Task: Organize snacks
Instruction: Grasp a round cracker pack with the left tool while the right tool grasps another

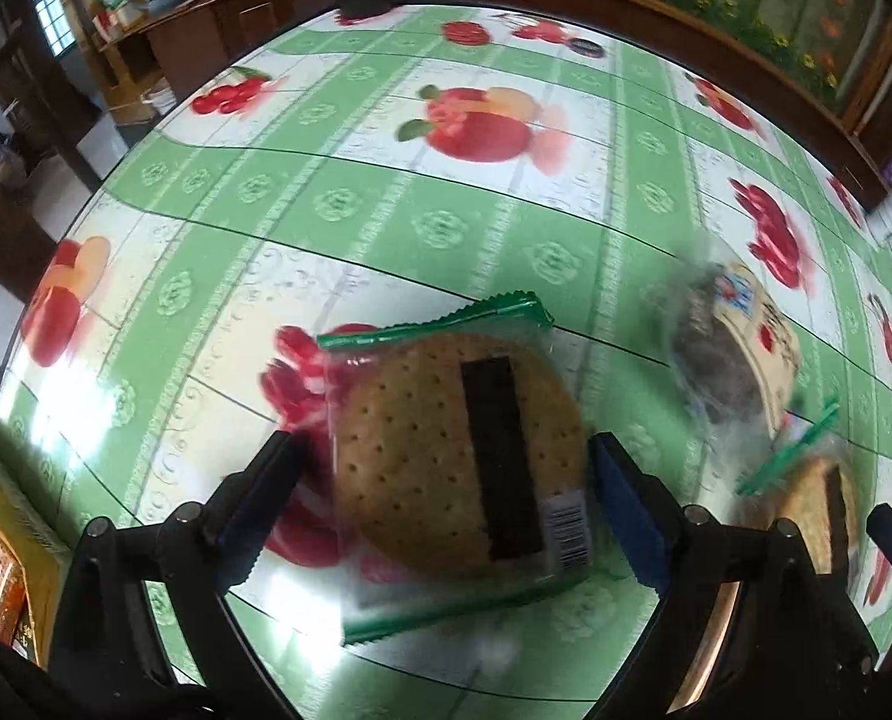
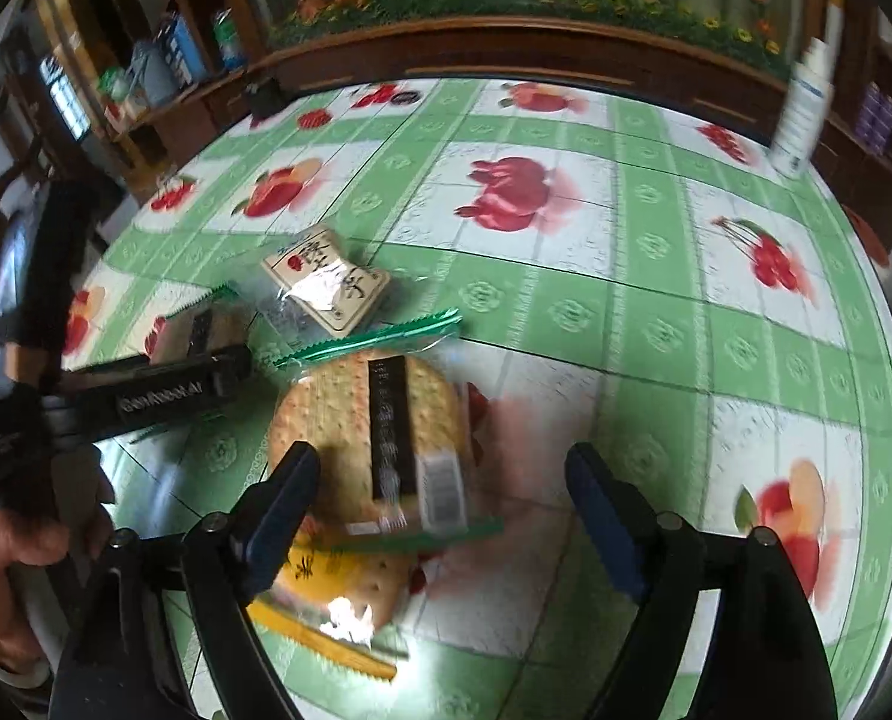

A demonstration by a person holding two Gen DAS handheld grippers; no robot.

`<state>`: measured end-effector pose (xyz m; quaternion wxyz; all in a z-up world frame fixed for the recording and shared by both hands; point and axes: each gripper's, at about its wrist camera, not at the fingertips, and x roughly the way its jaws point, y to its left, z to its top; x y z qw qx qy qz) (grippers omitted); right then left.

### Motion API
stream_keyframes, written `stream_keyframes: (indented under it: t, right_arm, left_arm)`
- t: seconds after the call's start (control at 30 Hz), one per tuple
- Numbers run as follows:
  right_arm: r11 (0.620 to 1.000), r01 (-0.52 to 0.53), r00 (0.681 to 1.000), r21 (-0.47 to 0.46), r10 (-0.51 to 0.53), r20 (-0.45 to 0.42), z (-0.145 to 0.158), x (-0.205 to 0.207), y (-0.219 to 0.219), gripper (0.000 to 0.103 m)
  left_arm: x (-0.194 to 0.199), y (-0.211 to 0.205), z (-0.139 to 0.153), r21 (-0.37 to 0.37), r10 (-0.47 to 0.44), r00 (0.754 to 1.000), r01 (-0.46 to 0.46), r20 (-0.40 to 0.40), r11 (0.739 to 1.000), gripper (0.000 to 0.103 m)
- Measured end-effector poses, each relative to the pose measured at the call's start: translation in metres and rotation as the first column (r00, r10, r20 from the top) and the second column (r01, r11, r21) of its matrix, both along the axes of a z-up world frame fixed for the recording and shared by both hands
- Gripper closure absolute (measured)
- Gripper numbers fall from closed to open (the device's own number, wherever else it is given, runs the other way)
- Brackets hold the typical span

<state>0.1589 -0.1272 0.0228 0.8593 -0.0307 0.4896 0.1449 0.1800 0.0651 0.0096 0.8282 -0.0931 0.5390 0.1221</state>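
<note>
— Where were the snacks?

— On the table (image 1: 386, 204) with the green fruit-print cloth. A green-edged cracker pack (image 1: 458, 456) lay flat between the fingers of the left gripper (image 1: 446, 480) — jaws wide, neither pad pressing it.

— And the other one?

— The right gripper (image 2: 440, 498) stood wide too, over a second cracker pack (image 2: 374, 420); its left finger overlapped the pack's edge, gripping nothing. A yellow-edged pack (image 2: 338, 600) lay just below, a dark snack bag (image 2: 326, 285) beyond.
</note>
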Motion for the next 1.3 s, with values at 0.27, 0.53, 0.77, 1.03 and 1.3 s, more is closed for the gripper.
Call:
stream_keyframes:
  t: [0.27, 0.53, 0.77, 1.03, 1.3]
  right_arm:
    - [0.999, -0.045, 0.999, -0.022, 0.045, -0.01, -0.004, 0.015, 0.018, 0.006]
    - [0.995, -0.082, 0.997, -0.063, 0.081, -0.015, -0.009, 0.012, 0.028, 0.006]
    - [0.995, -0.065, 0.998, -0.07, 0.064, -0.019, -0.013, 0.015, 0.027, 0.004]
    - [0.995, -0.094, 0.995, -0.039, 0.094, 0.011, -0.014, -0.001, 0.024, 0.026]
    - [0.998, -0.062, 0.997, -0.006, 0.062, 0.038, -0.005, -0.029, 0.009, 0.027]
  left_arm:
    - [-0.003, 0.009, 0.002, -0.03, -0.021, 1.0, 0.021, -0.006, 0.999, 0.007]
    - [-0.009, 0.02, 0.006, -0.077, -0.015, 1.0, 0.015, 0.008, 0.997, 0.007]
    - [-0.004, 0.01, -0.001, 0.01, -0.068, 0.998, 0.068, -0.005, 0.998, 0.006]
    - [-0.013, 0.009, 0.001, 0.02, -0.108, 0.992, 0.107, 0.061, 0.994, 0.026]
    - [-0.041, 0.009, 0.004, -0.064, -0.131, 0.989, 0.135, 0.061, 0.989, 0.026]
